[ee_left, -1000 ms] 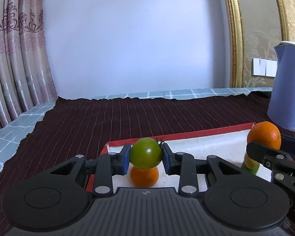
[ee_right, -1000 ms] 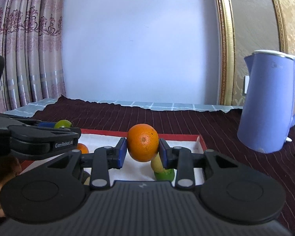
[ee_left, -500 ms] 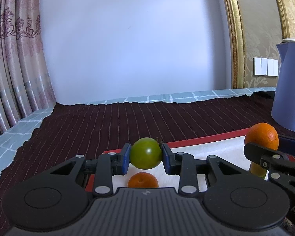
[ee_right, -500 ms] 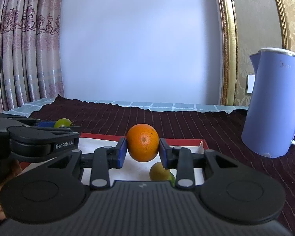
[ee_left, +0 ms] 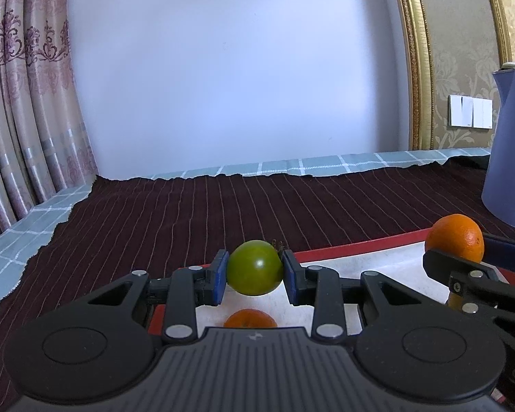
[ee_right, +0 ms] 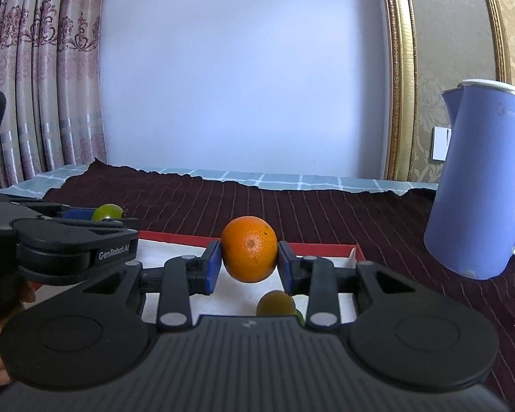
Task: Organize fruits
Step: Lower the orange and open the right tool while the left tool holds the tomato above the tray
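The left gripper (ee_left: pixel 254 273) points slightly downward over the red-rimmed tray (ee_left: pixel 353 245), its fingers pinching a green tomato (ee_left: pixel 254 267) held above a small orange fruit (ee_left: pixel 250 319) lying on the tray. To its right, the right gripper (ee_right: pixel 249 262) sits alongside at a similar tilt, fingers clamped on an orange (ee_right: pixel 249 253) above a yellowish fruit (ee_right: pixel 275 304).

soft, even daylight, sharp focus, with fisheye bending at the edges
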